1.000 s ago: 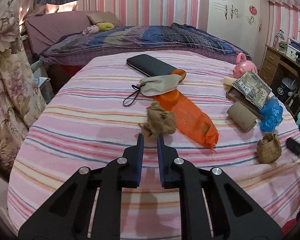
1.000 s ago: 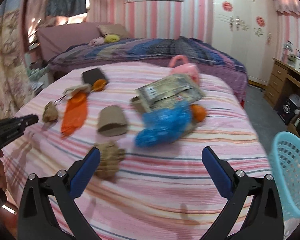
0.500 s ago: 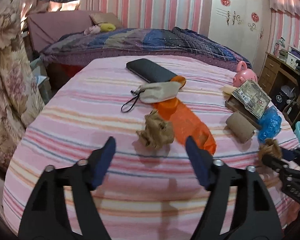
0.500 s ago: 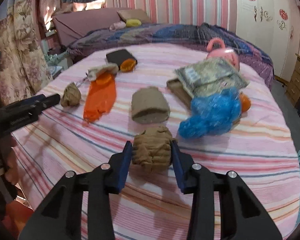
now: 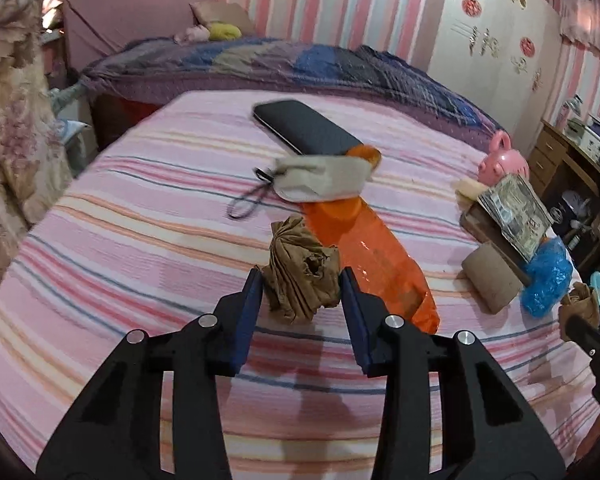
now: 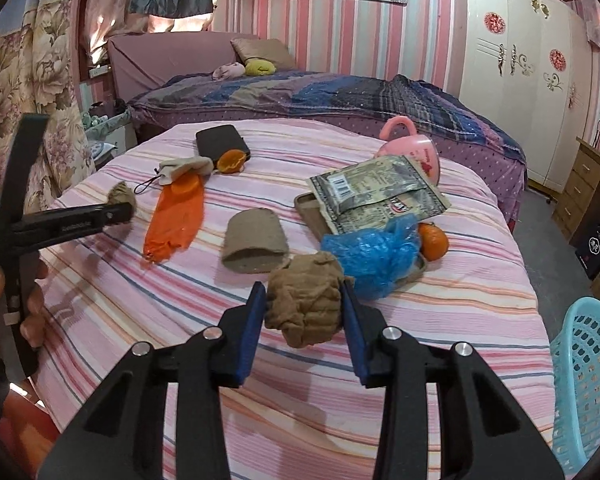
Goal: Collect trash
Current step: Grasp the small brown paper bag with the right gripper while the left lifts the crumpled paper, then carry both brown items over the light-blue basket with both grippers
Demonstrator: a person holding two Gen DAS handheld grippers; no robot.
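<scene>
Each gripper, left (image 5: 302,282) and right (image 6: 303,298), clenches 1 crumpled brown paper wad (image 5: 302,274), (image 6: 306,300).

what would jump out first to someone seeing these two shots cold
Most striking: each claw is closed around its own crumpled brown paper wad, the left claw on one wad beside the long orange wrapper, the right claw on another in front of the blue plastic bag. Then the pink striped bedspread strewn with clutter, and the light blue basket at its right edge.
</scene>
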